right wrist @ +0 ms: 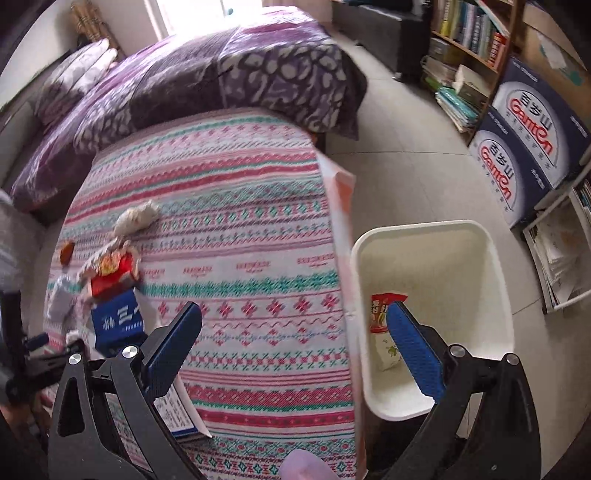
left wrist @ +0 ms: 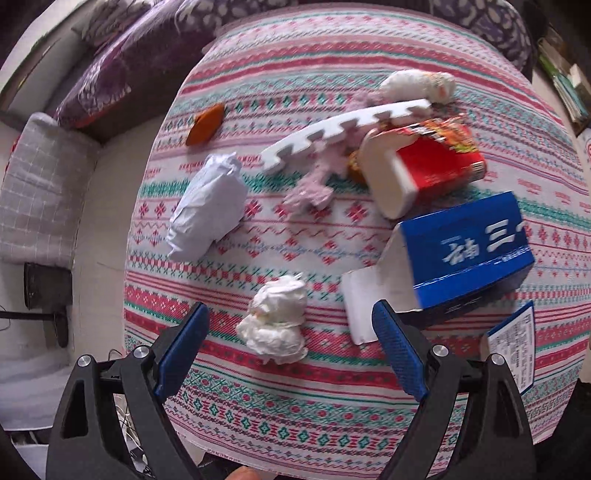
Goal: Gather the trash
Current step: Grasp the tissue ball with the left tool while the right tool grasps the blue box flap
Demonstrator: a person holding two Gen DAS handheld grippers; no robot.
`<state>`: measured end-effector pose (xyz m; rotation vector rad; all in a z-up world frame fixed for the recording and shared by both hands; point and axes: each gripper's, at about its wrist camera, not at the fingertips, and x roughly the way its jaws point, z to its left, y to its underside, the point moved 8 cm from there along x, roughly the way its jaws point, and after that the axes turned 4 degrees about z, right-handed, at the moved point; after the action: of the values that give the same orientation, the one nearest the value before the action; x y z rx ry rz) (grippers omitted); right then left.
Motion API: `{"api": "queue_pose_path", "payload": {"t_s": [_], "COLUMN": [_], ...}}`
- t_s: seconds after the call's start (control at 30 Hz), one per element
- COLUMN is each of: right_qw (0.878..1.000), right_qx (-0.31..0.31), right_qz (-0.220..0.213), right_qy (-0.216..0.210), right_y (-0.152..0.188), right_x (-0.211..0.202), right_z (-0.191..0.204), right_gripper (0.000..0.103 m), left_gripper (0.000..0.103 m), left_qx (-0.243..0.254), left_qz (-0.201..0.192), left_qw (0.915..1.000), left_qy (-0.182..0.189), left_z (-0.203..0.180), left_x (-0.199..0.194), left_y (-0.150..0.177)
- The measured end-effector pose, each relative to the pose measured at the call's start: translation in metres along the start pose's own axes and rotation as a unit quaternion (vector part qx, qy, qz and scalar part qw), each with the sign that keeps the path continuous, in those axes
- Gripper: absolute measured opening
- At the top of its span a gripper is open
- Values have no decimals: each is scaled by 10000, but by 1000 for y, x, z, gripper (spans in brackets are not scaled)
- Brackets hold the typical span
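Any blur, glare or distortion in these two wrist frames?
Left wrist: strong fisheye bulge in the patterned tablecloth, motion smear on the red noodle cup and blue box; the crumpled tissue stays fairly sharp. Right wrist: window blown out, trash pile smeared, white bin evenly lit, dark corners in both.

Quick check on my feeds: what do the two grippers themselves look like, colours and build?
Both match. The left gripper and right gripper each have two black plastic arms with triangular cut-outs and round silver bolts at the joints. Their fingers are flat and faced with blue, finely textured pads. No cables or markings show on either.
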<state>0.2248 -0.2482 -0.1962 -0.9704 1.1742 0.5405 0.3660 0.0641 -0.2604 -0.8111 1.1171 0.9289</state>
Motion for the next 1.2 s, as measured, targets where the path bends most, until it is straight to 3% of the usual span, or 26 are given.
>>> {"api": "queue_pose_path", "payload": {"t_s": [0.2,0.4,0.5,0.57,0.7,0.83,0.87,1.0,1.07,1.2], "right_qw": [9922,9832,9794,9774,9756,9736,9735,9717,9721,9735], "right_qx": [-980,-1399,-1485,-1533,-1651,-1726,-1719,-1776,-1926,-1879], "right_qz": [704,1104,1272,1349,1314,1399,1416,1502,1320,1258], "right_qy": [-317,-398,-508,-554,-601,-530,-514,-416,-231,-332], "right_y": [44,76,87,93,100,109,110,118,120,119], "right_x": [29,51,60,65,70,78,80,89,89,86], "right_z": [62,92,102,108,122,132,133,139,140,145], "right_gripper": [96,96,96,96,96,95,93,67,57,53], "left_gripper": [87,86,72,40,36,36,36,36,36,36], "left_qx": [-104,-124,-173,-300,-480,-603,-624,-686,-683,-673], "left_qz": [276,373,477,482,332,217,172,21,-41,-126], "left_qw": [9994,9983,9964,9940,9949,9923,9921,9907,9908,9908], "left_qy": [187,438,677,937,825,1064,1076,1172,1171,1166], "left_z": [24,28,29,30,41,43,45,45,48,34], "left_x": [31,48,58,55,48,36,33,16,11,-3], "left_y": [8,2,4,5,5,7,8,14,19,16]}}
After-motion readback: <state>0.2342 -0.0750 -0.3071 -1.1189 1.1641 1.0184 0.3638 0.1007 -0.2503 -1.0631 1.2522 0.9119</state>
